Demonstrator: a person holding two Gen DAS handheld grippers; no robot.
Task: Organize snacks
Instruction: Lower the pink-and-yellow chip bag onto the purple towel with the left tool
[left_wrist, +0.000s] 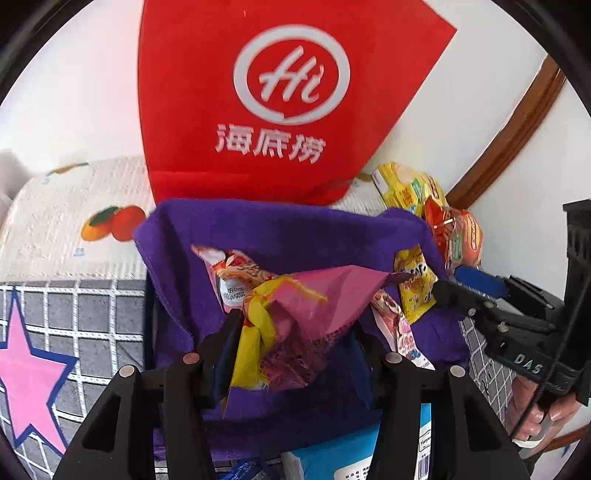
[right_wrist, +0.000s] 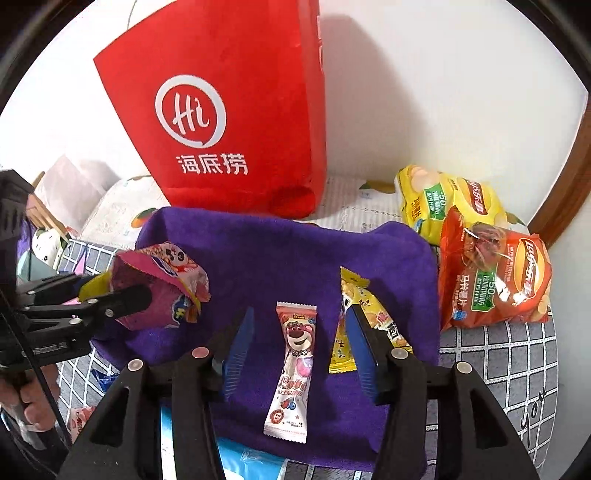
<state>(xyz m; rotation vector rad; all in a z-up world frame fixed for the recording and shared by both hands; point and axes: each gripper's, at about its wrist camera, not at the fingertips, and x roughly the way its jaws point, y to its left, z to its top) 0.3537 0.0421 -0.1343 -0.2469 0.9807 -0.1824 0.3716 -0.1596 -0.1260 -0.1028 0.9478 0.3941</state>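
Left gripper (left_wrist: 291, 347): we are seeing it clamping a pink and yellow snack bag (left_wrist: 295, 325), lifted off the purple towel (left_wrist: 258, 236). The inner faces of its fingers are sitting behind the bag's crumpled foil, so we cannot make them out.

Same grip from the right wrist: we are watching the left gripper (right_wrist: 136, 295) coming in from the left edge, with the pink bag (right_wrist: 162, 284) bulging past its tip; its handle and the hand (right_wrist: 26, 398) below it are getting cut off by the frame.

Right gripper (right_wrist: 299, 350): its jaws are standing partly apart with nothing pinched. The blue pads (right_wrist: 240, 343) are hanging either side of the bear wrapper (right_wrist: 293, 369), which is lying flat on the towel (right_wrist: 277, 251).

Yellow packet (right_wrist: 354, 325): we are finding it lying on the towel just right of the bear wrapper, with the right finger covering part of it.

Chip bags: a yellow one (right_wrist: 443, 199) and an orange one (right_wrist: 491, 277) are sitting off the towel's right edge, the orange one overlapping the yellow.

Red bag (right_wrist: 229, 110): it is standing upright behind the towel, its top running out of view.

Near edge: something light blue (right_wrist: 243, 461) is peeking out from under the towel, too hidden for us to name.
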